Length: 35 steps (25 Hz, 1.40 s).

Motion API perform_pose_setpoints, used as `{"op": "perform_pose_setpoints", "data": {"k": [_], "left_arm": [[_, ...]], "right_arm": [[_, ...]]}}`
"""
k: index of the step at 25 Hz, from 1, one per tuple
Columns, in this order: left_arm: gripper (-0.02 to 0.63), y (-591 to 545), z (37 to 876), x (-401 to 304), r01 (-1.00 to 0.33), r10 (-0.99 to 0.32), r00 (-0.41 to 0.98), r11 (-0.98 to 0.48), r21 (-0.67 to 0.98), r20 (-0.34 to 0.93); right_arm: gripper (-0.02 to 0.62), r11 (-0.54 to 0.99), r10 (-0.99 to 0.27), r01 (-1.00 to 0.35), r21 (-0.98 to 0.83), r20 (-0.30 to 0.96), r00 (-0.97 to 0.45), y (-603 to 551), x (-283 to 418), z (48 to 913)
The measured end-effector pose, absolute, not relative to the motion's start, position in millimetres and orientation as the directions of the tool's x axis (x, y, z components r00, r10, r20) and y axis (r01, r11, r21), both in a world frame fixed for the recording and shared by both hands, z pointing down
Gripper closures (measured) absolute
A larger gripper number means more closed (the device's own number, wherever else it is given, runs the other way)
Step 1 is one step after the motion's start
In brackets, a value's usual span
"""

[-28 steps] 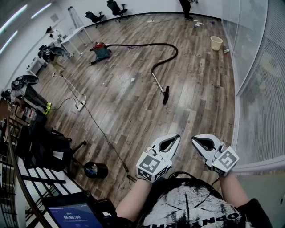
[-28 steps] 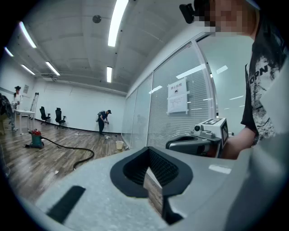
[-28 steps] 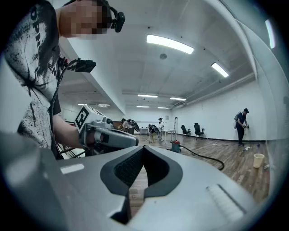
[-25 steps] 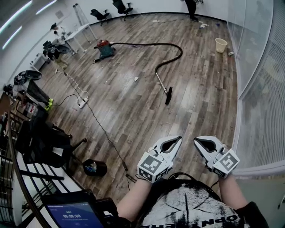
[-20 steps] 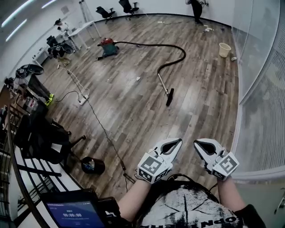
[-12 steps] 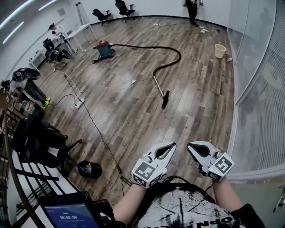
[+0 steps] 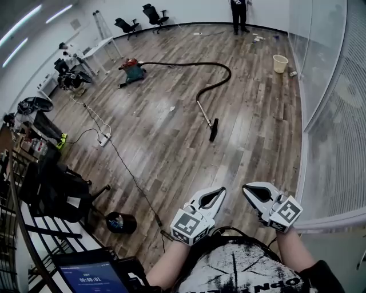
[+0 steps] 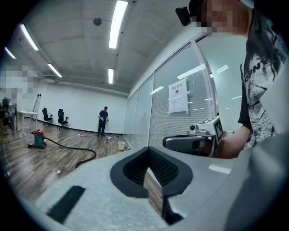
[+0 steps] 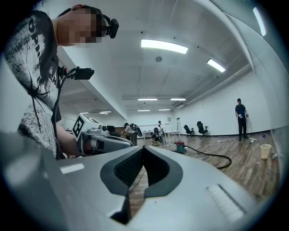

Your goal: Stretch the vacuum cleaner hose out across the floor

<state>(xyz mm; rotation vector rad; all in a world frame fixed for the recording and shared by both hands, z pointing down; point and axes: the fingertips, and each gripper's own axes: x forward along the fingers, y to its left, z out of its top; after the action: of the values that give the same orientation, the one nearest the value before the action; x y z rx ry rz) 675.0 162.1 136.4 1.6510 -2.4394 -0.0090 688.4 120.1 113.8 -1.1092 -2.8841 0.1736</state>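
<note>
A pale bucket (image 7: 280, 63) stands on the wooden floor (image 7: 171, 149) near the glass wall (image 7: 320, 86), with small bits of litter just beside it; what is inside cannot be made out. A dark round bin (image 7: 121, 222) sits close to the person's left side, beside a thin cable (image 7: 128, 174) that runs across the floor; there is something light and mixed in it, too small to tell.

The vacuum cleaner (image 7: 132, 70), a red and teal canister, stands far up the room near a table (image 7: 100, 46). Its black hose (image 7: 226, 71) runs from the canister towards the glass wall, bends round in a loop and comes back to a straight wand ending in the floor nozzle (image 7: 213, 130), all lying on the floor.

The left hand-held gripper (image 7: 221, 190) and the right hand-held gripper (image 7: 246, 188) are held side by side in front of the person's chest, well apart from the hose, the nozzle end being its nearest part. Each has its jaws closed together with nothing between them, as the left gripper view (image 8: 148, 151) and the right gripper view (image 9: 143, 149) show. A person (image 7: 239, 11) stands by the far wall.
</note>
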Motion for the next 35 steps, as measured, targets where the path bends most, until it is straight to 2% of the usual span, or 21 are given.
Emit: {"op": "perform_pose_setpoints", "data": {"k": [22, 35], "left_arm": [[0.603, 187, 129, 656, -0.898, -0.912, -0.393, 0.408, 0.161, 0.116], [0.603, 206, 140, 581, -0.922, -0.937, -0.334, 0.347, 0.174, 0.102]], "right_arm": [[0.588, 0.733, 0.673, 0.668, -0.129, -0.008, -0.74, 127, 676, 120], [0.588, 0.759, 0.648, 0.642, -0.109, 0.023, -0.762, 156, 604, 133]]}}
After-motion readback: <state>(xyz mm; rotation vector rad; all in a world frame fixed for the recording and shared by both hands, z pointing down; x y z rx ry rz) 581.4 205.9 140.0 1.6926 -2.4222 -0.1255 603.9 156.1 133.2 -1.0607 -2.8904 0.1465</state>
